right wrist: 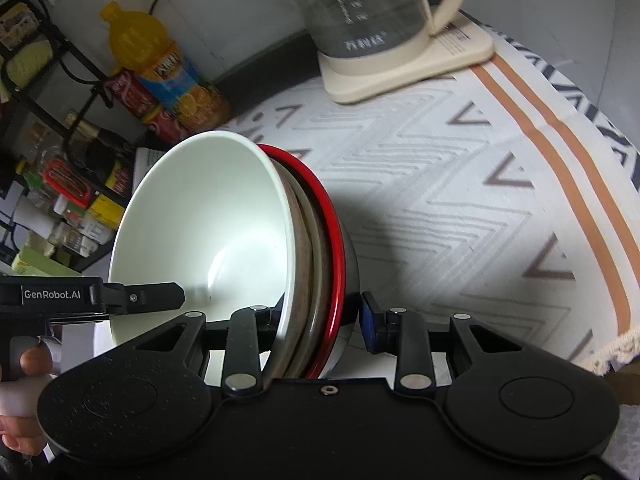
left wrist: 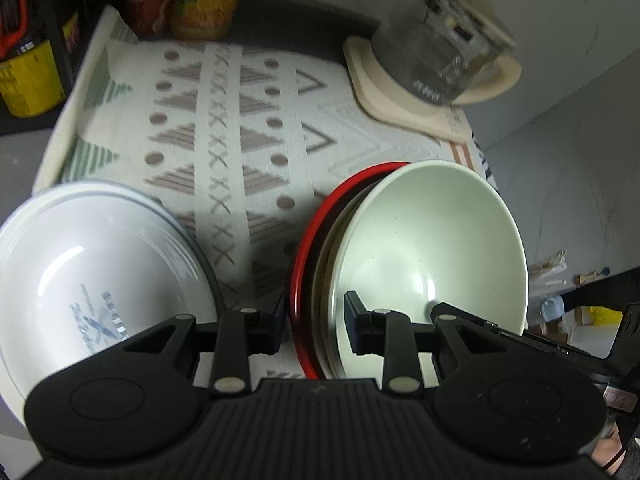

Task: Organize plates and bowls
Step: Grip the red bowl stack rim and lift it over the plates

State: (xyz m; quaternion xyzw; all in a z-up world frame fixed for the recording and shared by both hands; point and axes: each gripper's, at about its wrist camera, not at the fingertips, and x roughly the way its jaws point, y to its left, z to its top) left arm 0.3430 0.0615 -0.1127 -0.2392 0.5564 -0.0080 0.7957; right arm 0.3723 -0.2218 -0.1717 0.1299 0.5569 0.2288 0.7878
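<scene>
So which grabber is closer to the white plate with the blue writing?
Left. The left gripper straddles the stacked bowls' rims with the white plate right beside it. The right gripper straddles those rims too, but the plate is outside its view.

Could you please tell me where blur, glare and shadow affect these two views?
Left wrist view: the glass kettle is smeared by motion blur, and a glare streak crosses the white printed bowl. Right wrist view: a bright highlight sits inside the white bowl, the bowl stack throws a dark shadow onto the patterned cloth, and fisheye distortion curves the cloth's orange stripes.
</scene>
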